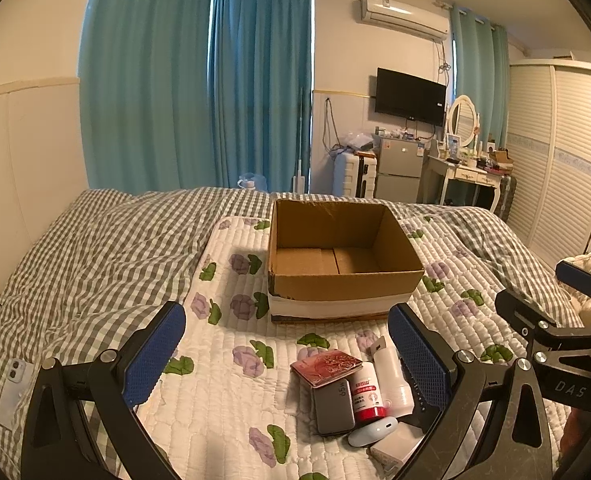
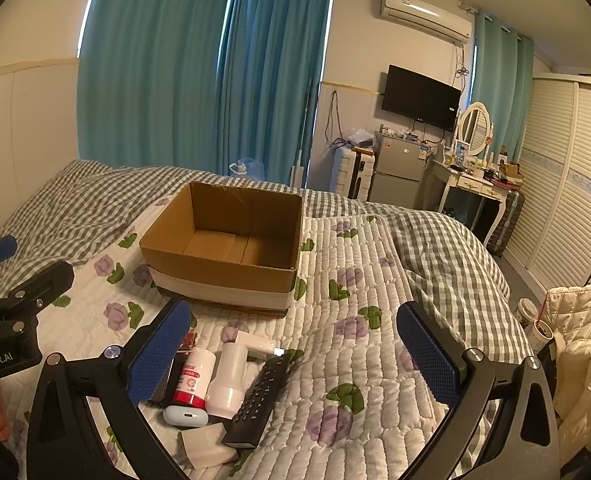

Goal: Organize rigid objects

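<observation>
Box (image 1: 345,256) of brown cardboard is sitting open-topped on a quilt (image 1: 231,392) printed with purple flowers, at the centre of the left wrist view and at centre-left of the right wrist view; its interior is showing only bare cardboard. Small items are lying in a tight cluster in the lower part of both frames, near the box but apart from it. In the left wrist view, a red packet (image 1: 326,367) is resting on a grey power bank (image 1: 333,406), with a red-capped bottle (image 1: 368,394) just beside it and a white bottle (image 1: 391,380) lying alongside that; a white earbud case (image 1: 373,431) and a white charger (image 1: 395,446) are lying at the lower edge of the cluster. In the right wrist view, a black remote (image 2: 260,396) is lying diagonally just right of the white bottle, and a white tube (image 2: 257,346) is lying across the upper side of the cluster. The left gripper (image 1: 287,354) is hovering above the quilt with its blue-padded jaws spread wide apart, gripping nothing. The right gripper (image 2: 293,354) is likewise standing wide apart and empty, its left pad overlapping the cluster in the frame. A checked blanket (image 1: 95,240) is covering the bed around the quilt, and a phone (image 1: 11,392) is lying on it at lower left of the left wrist view.
</observation>
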`<action>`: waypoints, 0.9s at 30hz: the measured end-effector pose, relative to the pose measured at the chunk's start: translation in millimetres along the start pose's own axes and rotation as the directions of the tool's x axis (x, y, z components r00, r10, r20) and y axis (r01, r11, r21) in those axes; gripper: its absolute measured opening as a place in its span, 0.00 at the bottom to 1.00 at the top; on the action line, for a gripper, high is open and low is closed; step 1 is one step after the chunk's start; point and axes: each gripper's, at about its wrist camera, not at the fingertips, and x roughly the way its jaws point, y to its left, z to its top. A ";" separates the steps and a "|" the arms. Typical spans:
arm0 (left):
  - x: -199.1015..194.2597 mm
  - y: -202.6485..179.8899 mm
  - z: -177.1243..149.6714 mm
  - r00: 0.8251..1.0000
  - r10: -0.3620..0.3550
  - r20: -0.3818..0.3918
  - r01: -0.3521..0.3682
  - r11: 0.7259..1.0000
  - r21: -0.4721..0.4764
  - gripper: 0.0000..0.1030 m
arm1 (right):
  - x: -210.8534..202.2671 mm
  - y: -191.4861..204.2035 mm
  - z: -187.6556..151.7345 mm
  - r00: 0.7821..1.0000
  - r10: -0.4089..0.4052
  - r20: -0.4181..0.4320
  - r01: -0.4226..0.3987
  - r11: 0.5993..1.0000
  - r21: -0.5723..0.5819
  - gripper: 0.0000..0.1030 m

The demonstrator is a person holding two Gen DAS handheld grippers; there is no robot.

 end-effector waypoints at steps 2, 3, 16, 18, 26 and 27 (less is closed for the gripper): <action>-1.0 -0.1 0.4 1.000 -0.001 0.003 0.001 1.000 0.000 1.00 | 0.6 1.3 0.8 1.000 0.001 -0.003 -0.001 1.000 -0.005 1.00; -1.7 -0.5 0.5 1.000 -0.002 0.003 0.001 1.000 0.001 1.00 | 0.7 1.3 1.3 1.000 0.001 -0.004 -0.001 1.000 -0.006 1.00; -11.7 -6.8 7.2 1.000 -0.010 0.023 0.009 1.000 0.011 1.00 | 0.0 7.1 7.9 1.000 0.008 -0.013 -0.008 0.999 -0.038 1.00; -8.7 -7.2 7.5 1.000 -0.010 0.013 0.010 1.000 0.012 1.00 | 1.3 7.4 11.3 1.000 0.009 -0.017 -0.010 0.999 -0.045 1.00; 65.0 -11.1 -19.1 0.974 0.037 -0.222 -0.028 0.999 0.044 0.99 | 43.4 3.0 5.7 0.993 0.007 -0.115 -0.015 0.997 -0.070 1.00; 73.5 -12.9 -24.2 0.967 0.040 -0.251 -0.029 0.998 0.050 0.98 | 50.8 2.5 2.8 0.991 0.008 -0.134 -0.018 0.997 -0.070 1.00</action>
